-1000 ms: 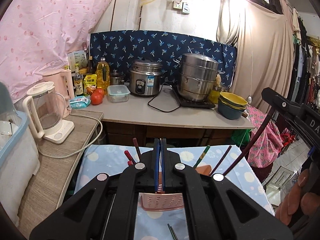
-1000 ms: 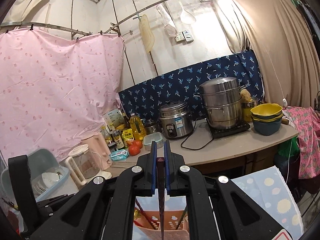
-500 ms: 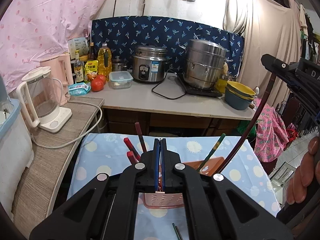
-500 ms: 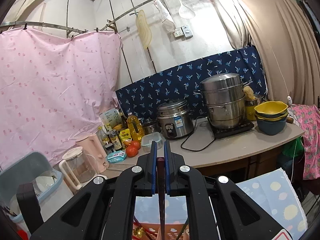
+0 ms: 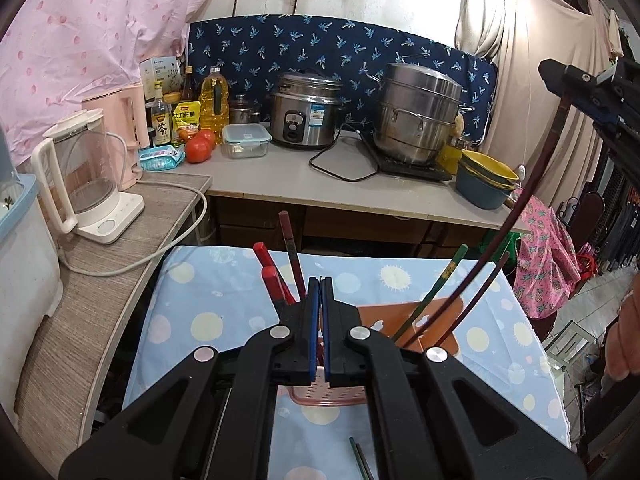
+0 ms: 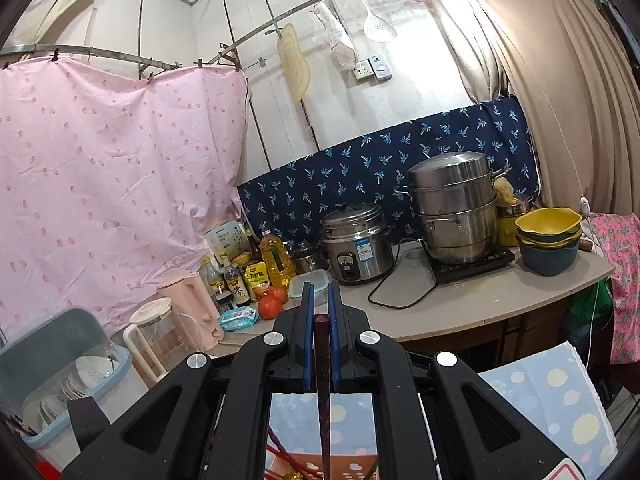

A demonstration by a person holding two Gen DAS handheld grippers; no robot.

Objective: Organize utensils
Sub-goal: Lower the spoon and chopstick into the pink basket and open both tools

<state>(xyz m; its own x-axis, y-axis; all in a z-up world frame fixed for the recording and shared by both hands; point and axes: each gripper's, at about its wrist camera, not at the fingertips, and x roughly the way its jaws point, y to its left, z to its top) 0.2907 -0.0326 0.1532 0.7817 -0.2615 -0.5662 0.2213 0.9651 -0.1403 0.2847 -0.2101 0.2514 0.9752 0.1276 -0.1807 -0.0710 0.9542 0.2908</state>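
A pink slotted utensil basket (image 5: pixel 328 394) stands on the table with the blue dotted cloth (image 5: pixel 224 320). Red, dark and green chopsticks (image 5: pixel 290 256) stick up out of it. My left gripper (image 5: pixel 320 292) is shut, just above the basket's near side; what it may pinch is hidden. My right gripper (image 6: pixel 319 304) is shut on a dark maroon chopstick (image 6: pixel 322 392) that hangs down toward the basket (image 6: pixel 332 468). In the left wrist view that chopstick (image 5: pixel 532 188) runs from the right gripper (image 5: pixel 576 84) at upper right down into the basket. Two green chopsticks (image 5: pixel 360 460) lie on the cloth near me.
A kitchen counter (image 5: pixel 296 168) behind the table holds a rice cooker (image 5: pixel 306 116), a steel steamer pot (image 5: pixel 418 116), stacked bowls (image 5: pixel 484 180), tomatoes and bottles. A kettle (image 5: pixel 84 180) stands on the left shelf. An orange board (image 5: pixel 432 320) lies under the basket.
My right gripper has risen with the maroon chopstick, so the basket sits lower in its view. The left gripper has lifted and pulled back a little, still shut.
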